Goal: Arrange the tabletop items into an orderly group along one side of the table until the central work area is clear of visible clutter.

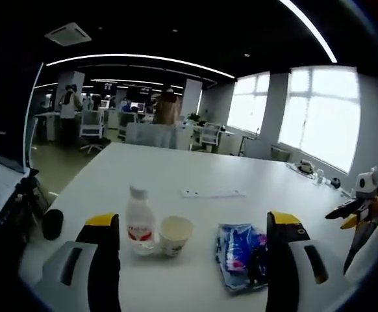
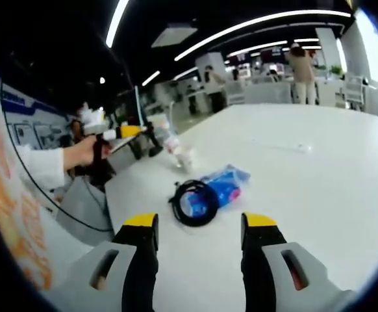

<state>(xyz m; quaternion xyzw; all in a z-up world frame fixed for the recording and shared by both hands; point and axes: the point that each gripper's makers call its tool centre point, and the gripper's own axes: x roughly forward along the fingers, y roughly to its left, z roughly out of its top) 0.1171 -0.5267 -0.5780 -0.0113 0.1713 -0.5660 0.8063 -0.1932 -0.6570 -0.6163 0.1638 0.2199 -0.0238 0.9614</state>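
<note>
Three items, bottle point(image 1: 139, 223), cup point(image 1: 175, 233), blue packet point(image 1: 238, 252), crowd table point(image 1: 195, 172).

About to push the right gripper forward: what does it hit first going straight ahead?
Most likely the coiled black cable, lying on the blue packet on the white table, dead ahead of the open right gripper. The depth is hard to judge.

The left claw point(image 1: 192, 227), jaws spread wide and empty, hovers low over a white desk point(image 1: 195, 172). Between the jaws stand a small plastic bottle point(image 1: 140, 221) with a red label and a paper cup point(image 1: 175, 234), just beside each other. To their right lies a blue snack packet point(image 1: 238, 250), with the right claw point(image 1: 354, 214) near the desk's far right edge.
</note>
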